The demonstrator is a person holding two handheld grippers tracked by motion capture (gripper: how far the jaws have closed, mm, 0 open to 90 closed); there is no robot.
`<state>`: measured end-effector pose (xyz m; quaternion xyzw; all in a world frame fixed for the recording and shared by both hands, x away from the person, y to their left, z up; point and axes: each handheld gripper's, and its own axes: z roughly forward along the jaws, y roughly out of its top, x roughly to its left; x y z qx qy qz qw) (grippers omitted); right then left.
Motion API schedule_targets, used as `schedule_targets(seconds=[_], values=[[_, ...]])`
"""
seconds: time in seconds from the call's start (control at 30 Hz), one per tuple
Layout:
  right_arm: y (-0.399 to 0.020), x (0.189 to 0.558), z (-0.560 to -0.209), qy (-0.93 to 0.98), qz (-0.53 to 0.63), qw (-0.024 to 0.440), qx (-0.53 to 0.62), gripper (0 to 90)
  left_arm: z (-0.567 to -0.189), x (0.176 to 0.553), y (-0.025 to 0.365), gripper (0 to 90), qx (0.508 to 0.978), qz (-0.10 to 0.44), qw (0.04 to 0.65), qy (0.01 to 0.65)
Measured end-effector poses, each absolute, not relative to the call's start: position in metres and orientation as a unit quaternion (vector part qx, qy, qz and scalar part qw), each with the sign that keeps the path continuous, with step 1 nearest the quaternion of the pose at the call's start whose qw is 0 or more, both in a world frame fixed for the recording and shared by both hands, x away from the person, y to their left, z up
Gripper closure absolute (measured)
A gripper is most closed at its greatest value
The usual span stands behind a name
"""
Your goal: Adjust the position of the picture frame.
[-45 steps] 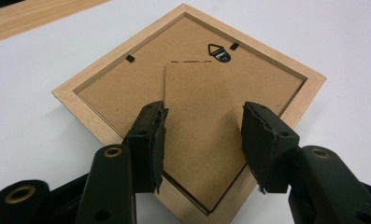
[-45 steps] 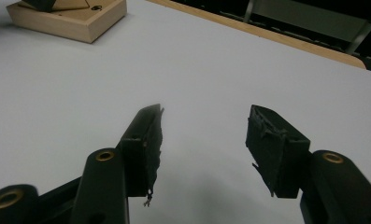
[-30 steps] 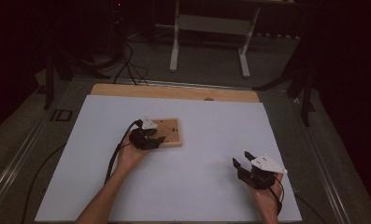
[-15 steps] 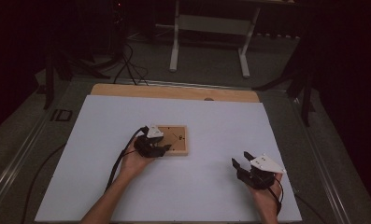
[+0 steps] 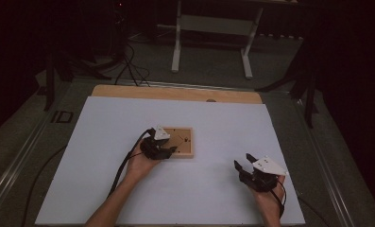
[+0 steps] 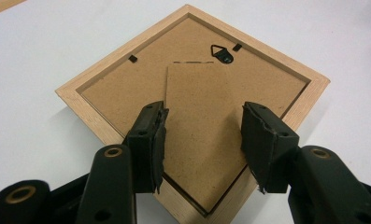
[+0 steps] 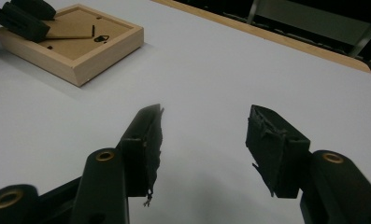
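A pale wooden picture frame [image 6: 192, 112] lies near the middle of the plain white table sheet [image 5: 105, 132], showing its brown fibreboard back with a small black hanger [image 6: 222, 52]. Both the left gripper [image 5: 168, 150] and the right gripper [image 5: 243, 165] are black, each topped with a light grey plate.

The picture frame [image 5: 181, 142] lies face down on the table [image 5: 223, 118], near the middle. Your left gripper [image 5: 168, 150] is over its near left corner. Your right gripper [image 5: 244, 165] is well apart, to the right and nearer to you
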<state>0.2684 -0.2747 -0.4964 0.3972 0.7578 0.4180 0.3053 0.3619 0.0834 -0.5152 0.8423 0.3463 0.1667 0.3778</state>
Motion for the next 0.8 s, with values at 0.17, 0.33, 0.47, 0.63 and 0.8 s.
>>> schedule_targets(seconds=[0.17, 0.33, 0.47, 0.63, 0.8], values=[[-0.2747, 0.2685, -0.4963, 0.758, 0.418, 0.305, 0.397, 45.0, -0.5155, 0.3623, 0.0803, 51.3, 0.841, 0.167, 0.379, 0.348], [-0.2746, 0.2681, -0.4962, 0.758, 0.418, 0.305, 0.397, 45.0, -0.5154, 0.3622, 0.0782, 51.3, 0.838, 0.170, 0.378, 0.355], [-0.2742, 0.2682, -0.4963, 0.758, 0.418, 0.305, 0.396, 45.0, -0.5155, 0.3634, 0.0780, 51.3, 0.838, 0.168, 0.379, 0.354], [-0.2746, 0.2681, -0.4962, 0.758, 0.418, 0.306, 0.397, 45.0, -0.5155, 0.3639, 0.0782, 51.3, 0.839, 0.167, 0.379, 0.354], [-0.2755, 0.2678, -0.4961, 0.756, 0.419, 0.306, 0.398, 44.9, -0.5154, 0.3638, 0.0793, 49.1, 0.838, 0.166, 0.378, 0.356]])
